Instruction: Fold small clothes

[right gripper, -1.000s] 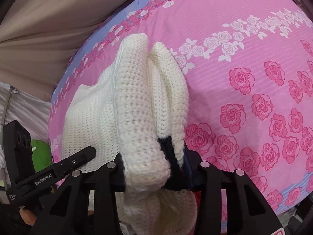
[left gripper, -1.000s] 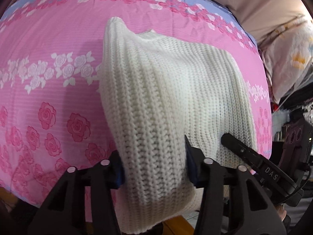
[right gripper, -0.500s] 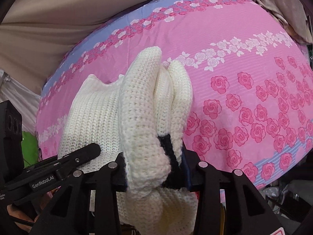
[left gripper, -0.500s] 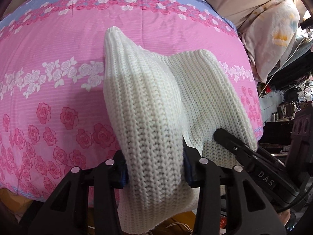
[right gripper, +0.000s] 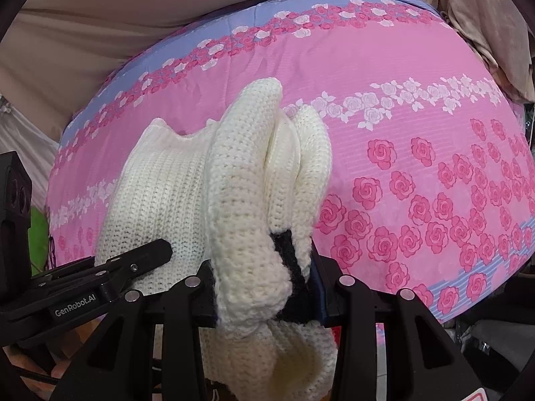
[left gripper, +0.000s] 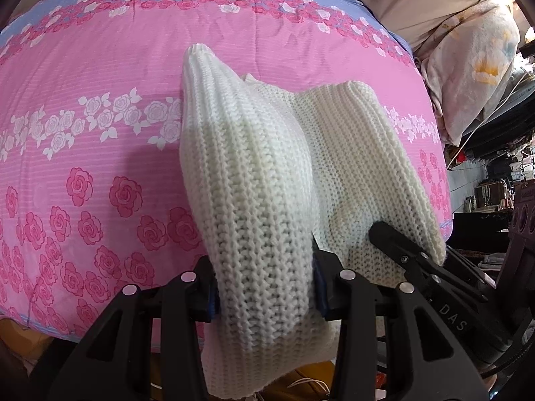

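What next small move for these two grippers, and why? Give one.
Probably carry both forward over the pink quilt and lower the sweater flat. The left gripper and right gripper each clamp a bunched edge, and the knit hangs between them, sagging below their fingers.

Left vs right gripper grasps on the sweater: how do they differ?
The left gripper pinches one thick ribbed fold of the cream sweater; the right gripper pinches several bunched layers. A black trim patch shows between the right jaws, none at the left. Both are shut on knit above the pink floral bedspread.
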### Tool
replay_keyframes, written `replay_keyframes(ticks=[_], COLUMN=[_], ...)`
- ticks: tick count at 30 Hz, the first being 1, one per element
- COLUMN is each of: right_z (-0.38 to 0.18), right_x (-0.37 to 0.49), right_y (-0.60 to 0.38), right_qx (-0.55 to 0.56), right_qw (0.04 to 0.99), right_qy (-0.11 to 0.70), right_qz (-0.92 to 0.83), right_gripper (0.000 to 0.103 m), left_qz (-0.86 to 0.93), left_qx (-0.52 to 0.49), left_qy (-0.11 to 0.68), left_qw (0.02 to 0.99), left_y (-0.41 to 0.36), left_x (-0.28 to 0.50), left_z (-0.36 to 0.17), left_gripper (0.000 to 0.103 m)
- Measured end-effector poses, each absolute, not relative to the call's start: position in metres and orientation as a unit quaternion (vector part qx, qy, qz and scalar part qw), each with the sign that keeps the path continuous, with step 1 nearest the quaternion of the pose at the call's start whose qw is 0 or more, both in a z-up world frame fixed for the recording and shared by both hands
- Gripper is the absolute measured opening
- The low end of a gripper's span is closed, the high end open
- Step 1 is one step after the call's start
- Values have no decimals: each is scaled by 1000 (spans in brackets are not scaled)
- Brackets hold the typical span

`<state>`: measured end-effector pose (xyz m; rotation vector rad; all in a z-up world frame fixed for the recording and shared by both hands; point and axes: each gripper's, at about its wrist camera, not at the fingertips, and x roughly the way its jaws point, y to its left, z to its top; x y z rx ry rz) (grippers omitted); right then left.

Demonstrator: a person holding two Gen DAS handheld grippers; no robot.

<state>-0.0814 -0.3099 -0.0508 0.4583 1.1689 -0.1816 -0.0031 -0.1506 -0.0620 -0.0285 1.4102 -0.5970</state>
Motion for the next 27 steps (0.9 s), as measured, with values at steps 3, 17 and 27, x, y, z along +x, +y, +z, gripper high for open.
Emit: replay_keyframes(ticks=[3, 17, 27], right_z=[-52, -72, -47], right_x=[-81, -84, -111], right_y=[-309, -318, -347], right_qx=[216, 246, 331], right_qw=[804, 791, 804], right_qy=[548, 554, 491], right_qz=[-84, -84, -60], right_gripper=[39, 39, 38], left_qz=[-263, -247, -320], left_qx=[-19, -126, -57], left_qy=[645, 657, 610], left_qw=[718, 701, 723], left_y=[-148, -120, -160], left_x=[1, 12, -6], left_z=[-72, -131, -33], left_gripper=[46, 74, 40])
